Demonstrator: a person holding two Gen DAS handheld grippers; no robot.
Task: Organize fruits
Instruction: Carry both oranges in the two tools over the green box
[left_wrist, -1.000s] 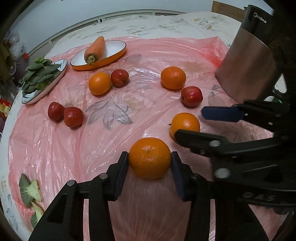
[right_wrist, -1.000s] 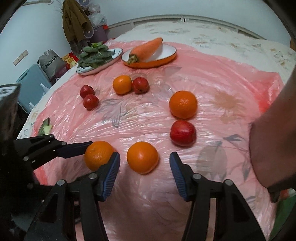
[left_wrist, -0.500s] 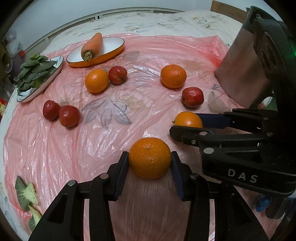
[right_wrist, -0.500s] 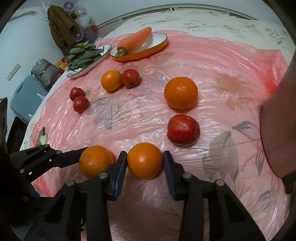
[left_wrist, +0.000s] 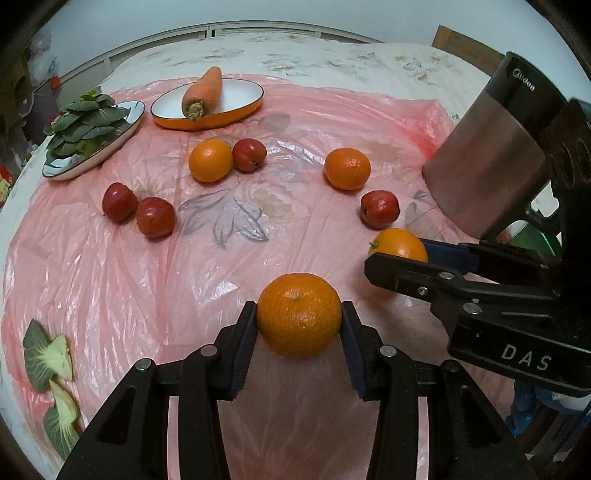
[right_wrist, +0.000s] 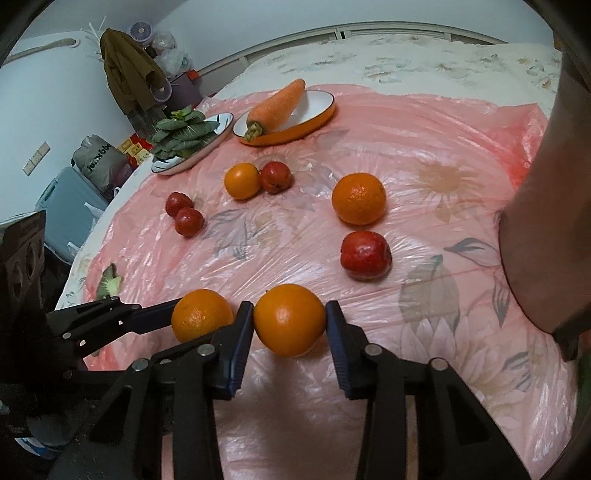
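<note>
My left gripper (left_wrist: 299, 325) is shut on an orange (left_wrist: 299, 319) just above the pink plastic sheet (left_wrist: 110, 266). My right gripper (right_wrist: 290, 325) is shut on a second orange (right_wrist: 290, 319); the left gripper's orange (right_wrist: 201, 319) sits close on its left. In the left wrist view the right gripper (left_wrist: 400, 258) holds its orange (left_wrist: 399, 247) at right. Two more oranges (left_wrist: 210, 160) (left_wrist: 347, 168) and several red apples (left_wrist: 155, 216) (left_wrist: 380, 208) (left_wrist: 249, 154) lie on the sheet.
An orange-rimmed oval dish (left_wrist: 236, 110) with a carrot (left_wrist: 205, 92) and a plate of greens (left_wrist: 88, 129) stand at the far left. A steel Midea appliance (left_wrist: 491, 155) stands at right. Loose green leaves (left_wrist: 48, 354) lie near the left edge.
My right gripper closed its jaws on the second orange, which earlier lay between open fingers. Both grippers have lifted slightly with their oranges.
</note>
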